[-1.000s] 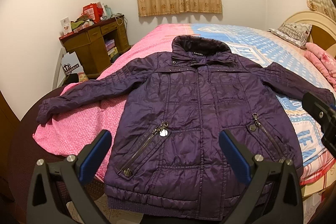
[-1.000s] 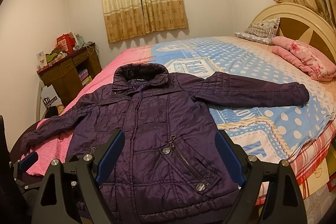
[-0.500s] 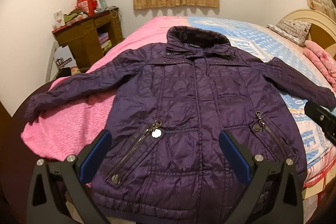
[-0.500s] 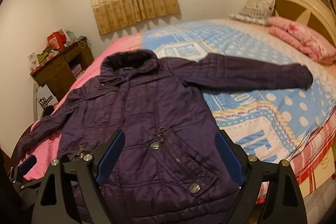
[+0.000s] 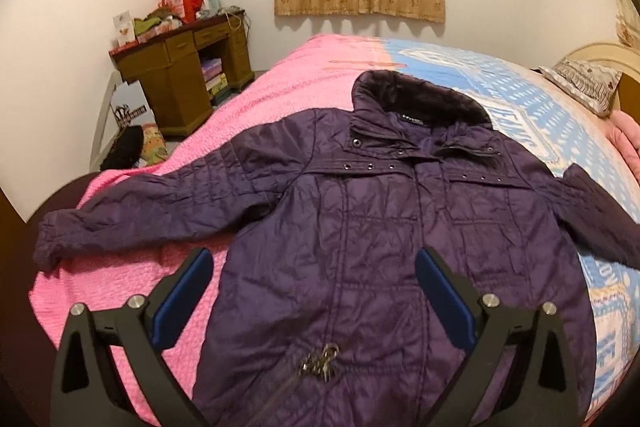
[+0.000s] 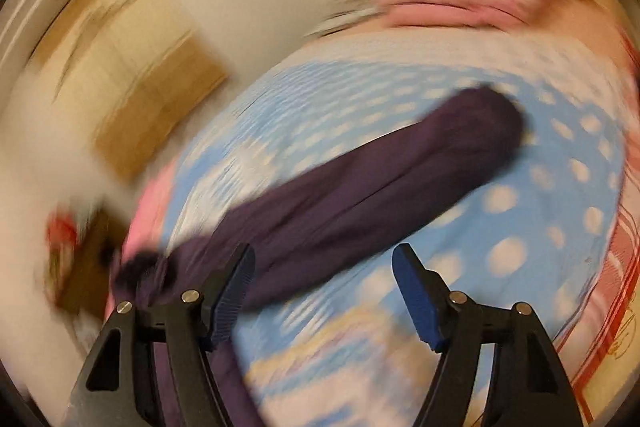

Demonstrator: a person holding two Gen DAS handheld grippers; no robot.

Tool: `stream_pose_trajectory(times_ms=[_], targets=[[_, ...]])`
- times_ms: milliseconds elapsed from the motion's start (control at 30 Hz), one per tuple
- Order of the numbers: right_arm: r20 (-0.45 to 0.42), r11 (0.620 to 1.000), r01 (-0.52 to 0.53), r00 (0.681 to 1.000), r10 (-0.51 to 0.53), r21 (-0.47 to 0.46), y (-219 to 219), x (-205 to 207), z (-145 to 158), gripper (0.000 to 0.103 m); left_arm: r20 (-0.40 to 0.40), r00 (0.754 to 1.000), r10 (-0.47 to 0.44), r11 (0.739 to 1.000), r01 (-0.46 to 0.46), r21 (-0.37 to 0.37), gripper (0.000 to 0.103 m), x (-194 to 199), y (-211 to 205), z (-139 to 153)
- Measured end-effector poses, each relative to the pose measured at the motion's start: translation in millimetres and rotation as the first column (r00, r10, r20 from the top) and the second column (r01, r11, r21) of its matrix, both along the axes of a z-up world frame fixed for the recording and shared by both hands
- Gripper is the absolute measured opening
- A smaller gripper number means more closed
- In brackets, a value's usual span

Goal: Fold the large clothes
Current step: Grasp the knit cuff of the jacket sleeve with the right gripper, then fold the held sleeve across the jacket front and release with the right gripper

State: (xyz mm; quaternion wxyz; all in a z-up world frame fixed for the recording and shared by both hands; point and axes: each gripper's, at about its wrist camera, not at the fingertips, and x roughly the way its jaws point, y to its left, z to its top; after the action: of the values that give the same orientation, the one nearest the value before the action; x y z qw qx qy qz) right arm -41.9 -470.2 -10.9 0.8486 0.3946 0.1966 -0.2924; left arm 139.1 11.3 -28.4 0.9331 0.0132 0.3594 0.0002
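A dark purple quilted jacket (image 5: pixel 384 227) lies front up and spread flat on the bed, collar far, sleeves out to both sides. My left gripper (image 5: pixel 312 279) is open and empty, hovering above the jacket's lower chest, with its left sleeve (image 5: pixel 140 211) out to the left. In the blurred right wrist view the jacket's right sleeve (image 6: pixel 360 195) stretches diagonally over the blue spotted cover. My right gripper (image 6: pixel 324 275) is open and empty just above the sleeve's near part.
The bed has a pink quilt (image 5: pixel 280 95) on the left and a blue patterned cover (image 5: pixel 532 107) on the right. A wooden desk (image 5: pixel 180 67) with clutter stands far left. Pillows and a folded pink blanket (image 6: pixel 460 3) lie by the headboard.
My left gripper moved forward over the jacket toward the chest. My right gripper swung fast to the right, from over the jacket's body to its right sleeve; that view is now motion-blurred.
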Motion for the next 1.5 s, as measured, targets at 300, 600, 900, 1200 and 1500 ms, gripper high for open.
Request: stream_pose_trajectory(times_ms=[300, 600, 900, 1200, 1500], targets=[[0.035, 0.936, 0.226, 0.969, -0.245, 0.269, -132, -10, -67, 0.072, -0.113, 0.991, 0.066, 0.997, -0.069, -0.018, 0.098, 29, -1, -29], [0.031, 0.948, 0.251, 0.964, -0.262, 0.197, -158, 7, -78, 0.047, -0.101, 0.994, 0.028, 1.000, -0.027, 0.016, 0.098, 35, -15, -29], [0.018, 0.992, 0.128, 0.992, -0.128, 0.008, -129, 17, -30, 0.027, -0.093, 0.996, -0.001, 1.000, 0.002, 0.014, 0.098, 31, -13, -33], [-0.049, 0.884, -0.209, 0.977, 0.208, -0.419, 36, 97, 102, 0.027, -0.044, 0.999, 0.029, 0.999, -0.031, -0.034, 0.098, 18, 13, -23], [-0.187, 0.644, -0.606, 0.779, 0.598, -0.466, 237, 228, 89, 0.027, 0.011, 0.996, 0.091, 0.995, -0.091, -0.031, 0.098, 7, 53, -14]])
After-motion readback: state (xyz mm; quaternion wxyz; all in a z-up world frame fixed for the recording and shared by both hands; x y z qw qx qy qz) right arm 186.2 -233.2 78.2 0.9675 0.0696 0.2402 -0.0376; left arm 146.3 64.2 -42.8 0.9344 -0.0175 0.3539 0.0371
